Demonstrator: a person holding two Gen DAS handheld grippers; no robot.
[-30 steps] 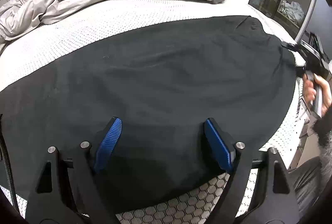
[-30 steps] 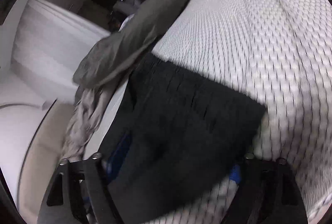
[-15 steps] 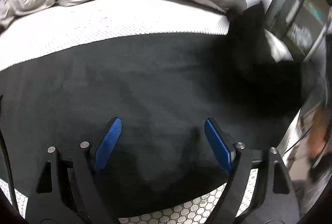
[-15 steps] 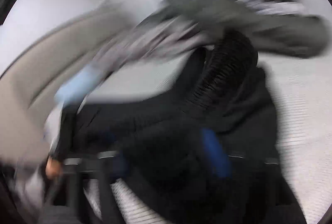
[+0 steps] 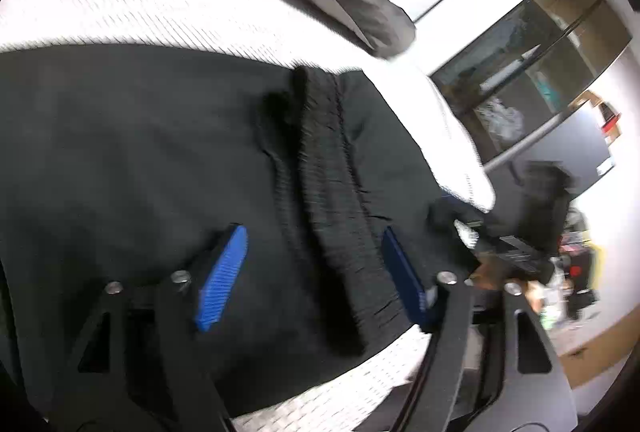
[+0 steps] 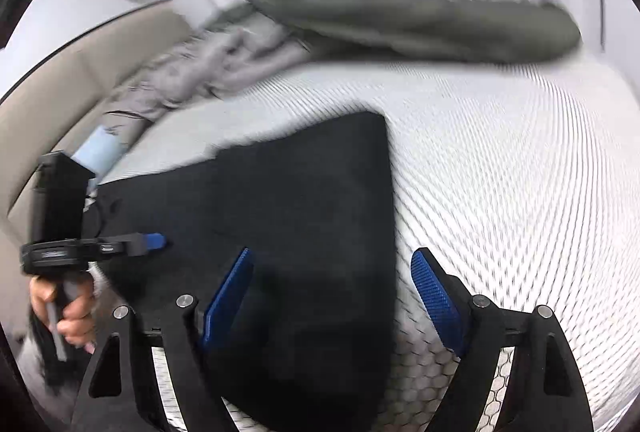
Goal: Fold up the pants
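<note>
The left gripper (image 5: 316, 272) stands partly open, its jaws just closing, the ribbed waistband (image 5: 332, 216) of the black pants (image 5: 140, 160) between its blue pads but unpinched. The right gripper (image 6: 340, 300) gapes wide over the pants' folded edge, gripping nothing. Beyond, the pants lie on the white mattress (image 6: 500, 160), a grey blanket (image 6: 400, 16) farther back.

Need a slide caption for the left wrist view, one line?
Left tongs open over black pants on a white mattress, their ribbed waistband folded across between the blue pads.
</note>
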